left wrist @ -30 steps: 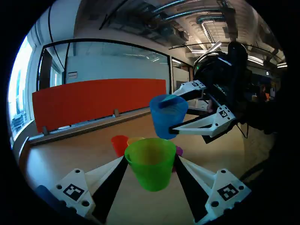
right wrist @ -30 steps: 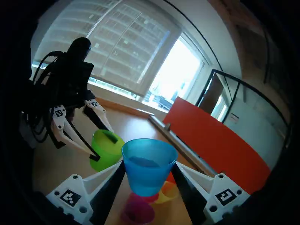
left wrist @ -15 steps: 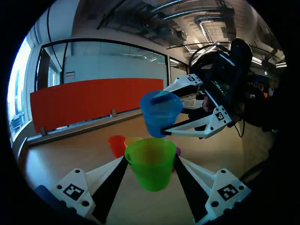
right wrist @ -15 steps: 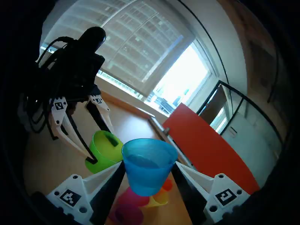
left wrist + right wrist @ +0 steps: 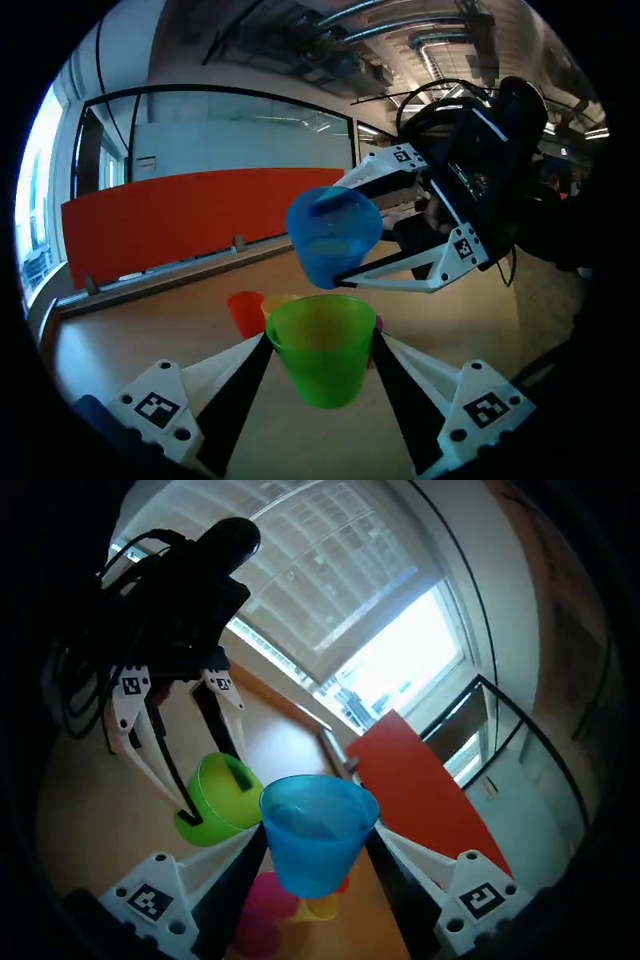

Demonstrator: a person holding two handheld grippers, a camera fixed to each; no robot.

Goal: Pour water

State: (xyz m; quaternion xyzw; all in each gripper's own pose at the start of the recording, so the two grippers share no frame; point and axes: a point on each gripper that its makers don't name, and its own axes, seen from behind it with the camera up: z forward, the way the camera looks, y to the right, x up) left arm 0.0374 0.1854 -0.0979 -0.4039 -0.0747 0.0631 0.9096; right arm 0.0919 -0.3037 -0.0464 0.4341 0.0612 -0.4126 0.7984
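Wooden table lies below one green cup and one blue cup.

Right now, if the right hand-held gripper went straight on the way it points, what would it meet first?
Probably the rail beside the orange partition; the green cup sits left of that line. Depth is unclear.

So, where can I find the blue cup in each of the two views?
Left gripper view: the blue cup is at the centre, tilted, just above the green cup.
Right gripper view: the blue cup is low in the centre, with the green cup to its left.
Shared landmark: the red partition.
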